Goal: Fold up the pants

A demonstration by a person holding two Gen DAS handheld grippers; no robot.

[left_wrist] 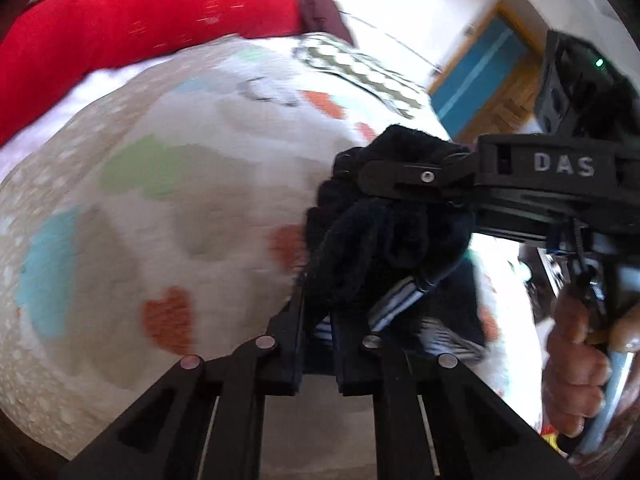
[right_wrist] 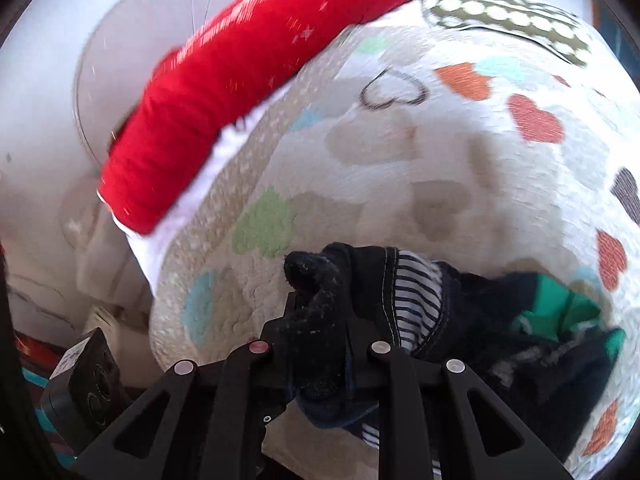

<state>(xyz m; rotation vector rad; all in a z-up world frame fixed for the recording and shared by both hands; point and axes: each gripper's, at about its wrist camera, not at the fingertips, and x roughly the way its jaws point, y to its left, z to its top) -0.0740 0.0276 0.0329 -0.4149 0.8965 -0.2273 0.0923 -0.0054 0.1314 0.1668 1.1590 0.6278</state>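
So, the dark navy fleecy pants [left_wrist: 372, 240] with a striped white-and-blue lining are seen bunched up and lifted a bit off the cream bed cover printed with orange, green and blue hearts [left_wrist: 180, 200]. In the left wrist view the left hand-held gripper [left_wrist: 316, 320] is shown with its black fingers drawn nearly together, and a fold of the dark fabric is pinched between them, striped lining peeking out just beside the tips. The right hand-held gripper [left_wrist: 376, 174] is caught in that same view coming in from the right, clamped on another bunch of the pants higher up, with a person's hand [left_wrist: 580, 360] wrapped round its handle at the lower right. From the right wrist view that right hand-held gripper [right_wrist: 316, 320] is seen squeezed onto a thick wad of the fuzzy dark cloth, which sticks up past the fingertips; the rest of the pants [right_wrist: 500, 320] is left trailing off to the right across the bed cover, with something green [right_wrist: 560, 304] mixed into the heap (can't be told what it is). A long red bolster cushion [right_wrist: 240, 92] is laid along the far edge of the bed, and a grey dotted strip [right_wrist: 508, 16] is spotted near the top. Everything's pretty motion-blurred.
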